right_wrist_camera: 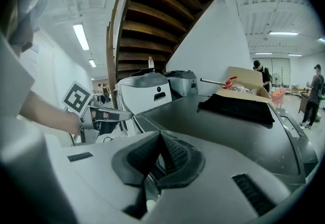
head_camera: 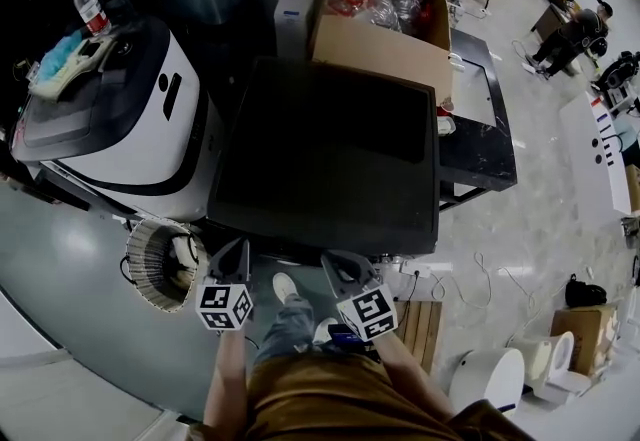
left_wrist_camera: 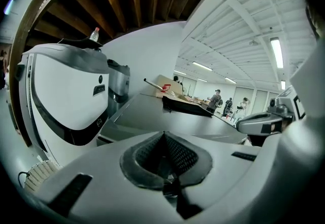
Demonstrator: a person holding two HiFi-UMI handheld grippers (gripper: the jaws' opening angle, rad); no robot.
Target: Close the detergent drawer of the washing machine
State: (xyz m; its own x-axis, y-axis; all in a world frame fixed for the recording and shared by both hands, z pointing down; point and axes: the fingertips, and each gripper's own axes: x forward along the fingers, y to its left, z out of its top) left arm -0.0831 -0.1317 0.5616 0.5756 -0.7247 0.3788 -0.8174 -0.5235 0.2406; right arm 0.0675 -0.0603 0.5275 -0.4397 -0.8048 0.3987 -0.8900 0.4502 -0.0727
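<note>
The washing machine point(head_camera: 330, 209) is a dark grey box seen from above, and its flat top fills the middle of the head view. No detergent drawer shows in any view; the machine's front face is hidden below its top edge. My left gripper point(head_camera: 234, 254) hangs just in front of the machine's near left corner, pads together and empty. My right gripper point(head_camera: 343, 267) is beside it at the near edge, also shut on nothing. The left gripper view looks across the machine top point(left_wrist_camera: 167, 121), as does the right gripper view point(right_wrist_camera: 228, 131).
A white and black appliance point(head_camera: 130, 119) stands left of the machine, with a water bottle point(head_camera: 90, 7) on it. An open cardboard box point(head_camera: 385, 19) sits behind. A black cloth point(right_wrist_camera: 236, 106) lies on the machine's far part. A round ribbed basket point(head_camera: 160, 267) is on the floor at left.
</note>
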